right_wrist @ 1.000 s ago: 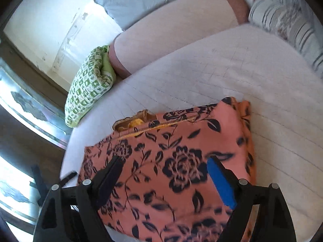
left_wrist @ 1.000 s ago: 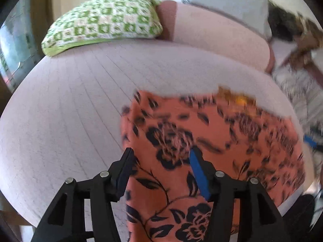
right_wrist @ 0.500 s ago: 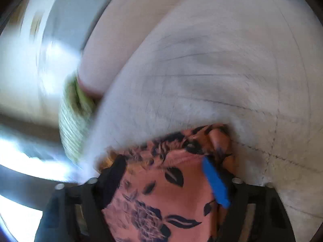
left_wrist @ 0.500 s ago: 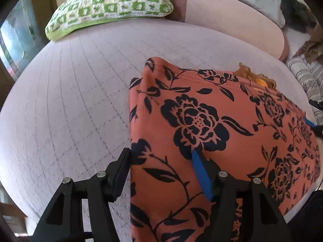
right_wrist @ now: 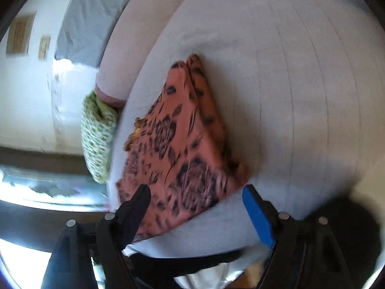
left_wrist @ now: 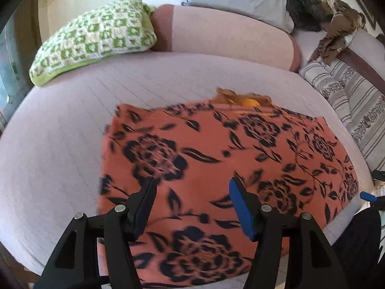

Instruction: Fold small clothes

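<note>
One orange floral garment [left_wrist: 216,163] lies flat on the pale quilted bed [left_wrist: 60,144], near its front edge, already doubled over: the right wrist view shows stacked layers along its far edge, and a yellow-brown trim [left_wrist: 243,100] pokes out at the back. At least one fold looks done; a further fold probably remains. Both the left gripper [left_wrist: 192,190] and the right gripper [right_wrist: 196,197] hang over it, jaws apart, holding nothing. A green checked pillow [left_wrist: 96,41] sits behind.

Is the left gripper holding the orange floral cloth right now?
No, the left gripper is open, its fingers apart above the cloth, which lies flat on the bed.
</note>
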`<state>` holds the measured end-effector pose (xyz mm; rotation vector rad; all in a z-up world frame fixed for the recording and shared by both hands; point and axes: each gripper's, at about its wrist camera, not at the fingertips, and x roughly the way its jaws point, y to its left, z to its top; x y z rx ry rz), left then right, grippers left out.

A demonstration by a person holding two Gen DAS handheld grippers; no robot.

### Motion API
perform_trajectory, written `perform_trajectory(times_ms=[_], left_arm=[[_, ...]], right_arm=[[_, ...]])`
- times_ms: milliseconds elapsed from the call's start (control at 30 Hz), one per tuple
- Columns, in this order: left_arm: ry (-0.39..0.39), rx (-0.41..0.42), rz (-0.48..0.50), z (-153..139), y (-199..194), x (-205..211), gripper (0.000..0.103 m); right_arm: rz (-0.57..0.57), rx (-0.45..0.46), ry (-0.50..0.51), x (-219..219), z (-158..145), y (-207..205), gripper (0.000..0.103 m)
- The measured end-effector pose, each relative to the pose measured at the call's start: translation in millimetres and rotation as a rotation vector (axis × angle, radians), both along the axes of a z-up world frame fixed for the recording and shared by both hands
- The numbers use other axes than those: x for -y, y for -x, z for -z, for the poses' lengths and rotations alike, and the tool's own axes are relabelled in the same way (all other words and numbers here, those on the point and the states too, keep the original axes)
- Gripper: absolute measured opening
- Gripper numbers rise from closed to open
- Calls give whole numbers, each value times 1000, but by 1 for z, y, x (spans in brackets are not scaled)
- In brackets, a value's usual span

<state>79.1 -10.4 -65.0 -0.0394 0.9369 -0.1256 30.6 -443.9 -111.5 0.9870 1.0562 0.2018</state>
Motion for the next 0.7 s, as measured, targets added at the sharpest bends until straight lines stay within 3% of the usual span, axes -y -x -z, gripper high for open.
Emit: perform_trajectory(times_ms=[167,300,333,367,400,467,533,567,633,667,700], left_arm=[[11,-6,22,3,7,10,63],[5,11,35,1,15,12,63],[-1,12,39,1,16,12,63],[-8,11,42,3,16,11,63],[-17,4,43,7,14,12,63],[-48,-30,34,19,8,11,63],[-51,-55,20,28,7,7,63],[-43,-59,14,31,7,5,63],[-47,-56,13,30,6,5,63],[-50,-56,18,27,6,6,63],[-52,-48,22,23,7,5,63]], right_arm=[[78,-96,-78,-17,23,-4,82],[204,-57,-72,-19,33,-14,82],[226,-40,-80,-18,34,-15,75],[228,-34,-57,-19,34,-17,60],[194,-38,-23,-23,33,-22,10],[176,-22,52,-28,21,-21,10],[136,61,211,-28,-11,-9,10],[99,50,267,-34,-14,-10,10],[49,-79,271,-34,18,-20,15],[64,-81,222,-30,25,-19,16],[84,-57,187,-24,23,-14,23]])
